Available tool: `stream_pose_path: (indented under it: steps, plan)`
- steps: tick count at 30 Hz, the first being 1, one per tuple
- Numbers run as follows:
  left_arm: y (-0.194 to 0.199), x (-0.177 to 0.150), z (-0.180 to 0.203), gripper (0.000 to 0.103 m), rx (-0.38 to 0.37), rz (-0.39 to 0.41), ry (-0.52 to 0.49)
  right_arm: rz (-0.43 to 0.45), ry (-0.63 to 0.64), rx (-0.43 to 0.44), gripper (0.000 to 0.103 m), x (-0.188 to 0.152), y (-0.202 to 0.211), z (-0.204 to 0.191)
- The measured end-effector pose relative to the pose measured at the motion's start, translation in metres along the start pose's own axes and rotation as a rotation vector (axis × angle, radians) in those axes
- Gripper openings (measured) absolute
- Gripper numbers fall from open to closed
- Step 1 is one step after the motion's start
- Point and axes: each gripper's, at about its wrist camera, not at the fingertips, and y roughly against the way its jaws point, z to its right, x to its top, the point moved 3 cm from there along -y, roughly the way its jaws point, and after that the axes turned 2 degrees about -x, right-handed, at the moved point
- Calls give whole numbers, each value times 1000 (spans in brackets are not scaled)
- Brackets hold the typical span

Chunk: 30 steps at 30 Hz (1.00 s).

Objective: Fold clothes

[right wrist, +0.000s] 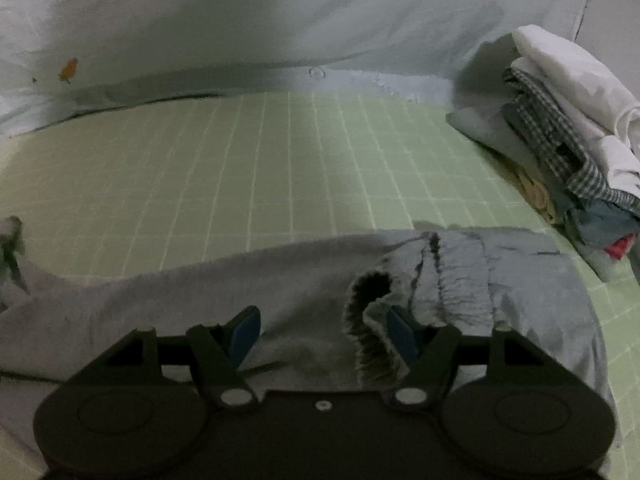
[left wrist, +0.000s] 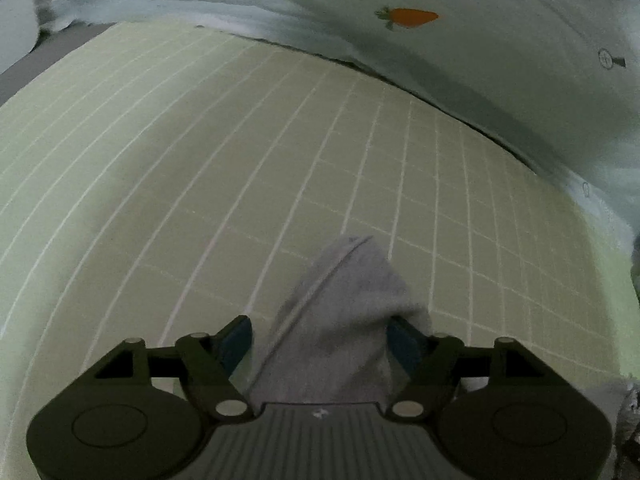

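Left gripper: jaws spread wide, a peak of grey cloth bunched between the pads; can't tell if it's truly pinched. Right gripper: jaws wide, nothing held, low over grey garment w/ frayed denim-like edge, spread on green grid sheet. Folded pile at right. Carrot-print bedding behind. No readable text or labels.
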Motion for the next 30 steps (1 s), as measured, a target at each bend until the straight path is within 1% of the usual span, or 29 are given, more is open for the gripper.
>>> stream_pose_path:
  steps: [1, 3, 4, 5, 7, 10, 14, 16, 17, 18, 19, 20, 22, 25, 27, 30]
  plan:
    - [-2, 3, 2, 74, -6, 6, -17, -8, -8, 4, 71, 0, -1, -3]
    - [-4, 9, 5, 42, 12, 26, -48, -22, -24, 11, 71, 0, -3, -9]
    - [-7, 12, 5, 3, 35, 30, -68, -27, -27, 14, 71, -1, -5, -13]
    - [-9, 14, 5, 3, 50, 25, -73, -32, -28, 16, 71, -1, -6, -17]
    - [-9, 20, 0, 3, 32, 34, -45, -34, -23, 23, 71, -1, -9, -24]
    - [-1, 31, -13, 3, 77, 78, -26, -30, -8, 27, 71, 1, -12, -35]
    - [17, 43, -40, 4, 130, 176, 98, -11, 3, 28, 71, 6, -10, -44]
    - [21, 44, -51, 10, 137, 178, 131, -5, 10, 44, 71, 8, -10, -49]
    - [22, 44, -56, 22, 141, 180, 148, -6, 16, 55, 71, 9, -11, -53]
    - [24, 44, -61, 30, 144, 181, 164, -7, 22, 65, 71, 10, -11, -56]
    - [26, 45, -67, 43, 148, 182, 181, -8, 31, 75, 71, 11, -11, -60]
    - [28, 44, -72, 51, 149, 183, 197, -8, 43, 86, 71, 11, -12, -65]
    - [38, 33, -75, 54, 115, 177, 207, -7, 68, 112, 71, 12, -12, -75]
    - [47, 20, -74, 55, 26, 149, 181, -11, 97, 149, 71, 11, -14, -90]
    - [43, 17, -66, 55, 12, 127, 137, -21, 109, 165, 71, 11, -16, -97]
    - [39, 12, -53, 62, -10, 93, 71, -24, 119, 179, 72, 11, -18, -103]
